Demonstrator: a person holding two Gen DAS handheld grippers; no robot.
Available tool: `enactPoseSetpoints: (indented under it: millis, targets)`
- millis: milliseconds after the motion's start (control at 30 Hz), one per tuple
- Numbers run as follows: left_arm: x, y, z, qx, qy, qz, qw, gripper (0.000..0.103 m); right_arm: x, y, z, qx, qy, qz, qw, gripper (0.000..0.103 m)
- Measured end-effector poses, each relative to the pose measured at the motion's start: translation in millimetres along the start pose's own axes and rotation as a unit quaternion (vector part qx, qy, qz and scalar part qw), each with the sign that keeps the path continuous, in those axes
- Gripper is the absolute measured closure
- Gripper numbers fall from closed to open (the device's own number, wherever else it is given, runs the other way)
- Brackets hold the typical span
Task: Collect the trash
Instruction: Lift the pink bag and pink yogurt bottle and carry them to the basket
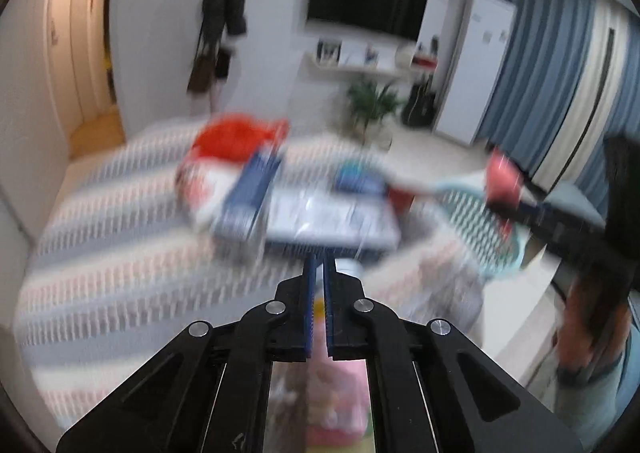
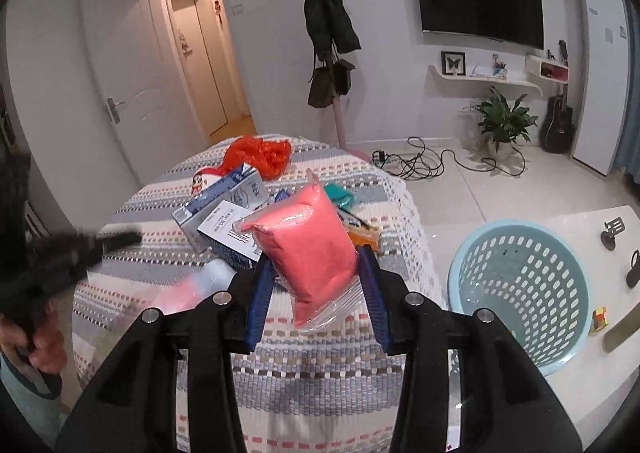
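Note:
My right gripper (image 2: 316, 261) is shut on a clear zip bag of pink filling (image 2: 308, 237), held above the striped tablecloth (image 2: 320, 373). In the left wrist view that bag (image 1: 502, 181) hangs in the right gripper (image 1: 516, 209) over the light blue perforated basket (image 1: 472, 229). My left gripper (image 1: 319, 257) is shut with nothing gripped; a blurred pink and white bottle (image 1: 340, 385) lies just under it. From the right wrist the left gripper (image 2: 132, 239) shows at the table's left, with the bottle (image 2: 192, 285) beside it.
On the table lie a red plastic bag (image 2: 260, 153), blue and white cartons (image 2: 224, 193), a teal item (image 2: 340, 193) and an orange packet (image 2: 362, 237). The basket (image 2: 464, 273) stands on a low white surface at right. Cables (image 2: 420, 161) run across the floor.

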State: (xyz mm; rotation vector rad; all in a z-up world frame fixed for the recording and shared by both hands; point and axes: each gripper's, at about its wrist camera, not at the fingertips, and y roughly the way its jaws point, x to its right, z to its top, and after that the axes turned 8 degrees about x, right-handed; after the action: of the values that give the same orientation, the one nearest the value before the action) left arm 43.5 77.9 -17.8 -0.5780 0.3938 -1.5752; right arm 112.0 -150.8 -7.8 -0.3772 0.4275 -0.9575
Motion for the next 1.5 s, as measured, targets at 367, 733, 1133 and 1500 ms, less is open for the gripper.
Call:
enactPoseSetpoints:
  millis: [367, 733, 1133, 1500]
  targets:
    - [2.0, -7.8, -47.3, -0.043, -0.065, -0.065, 0.9948, 0.024, -12.5, 3.7, -9.4, -0.007, 0.003, 0.016, 1.0, 0.064]
    - [51.1, 36.3, -68.1, -0.135, -0.03, 0.01, 0.9903, 0.055, 16.3, -22.8, -13.4, 0.011, 0.017, -0.007, 1.0, 0.064]
    - [81.7, 2.8, 8.6, -0.01, -0.025, -0.039, 0.9989, 0.056, 71.7, -56.0, 15.5, 0.074, 0.046, -0.041, 0.995, 0.064]
    - [174.1, 41.8, 100.7, 0.051, 0.034, -0.097, 0.9934, 0.056, 158.5, -46.2, 25.1, 0.074, 0.105, -0.112, 0.985, 0.064]
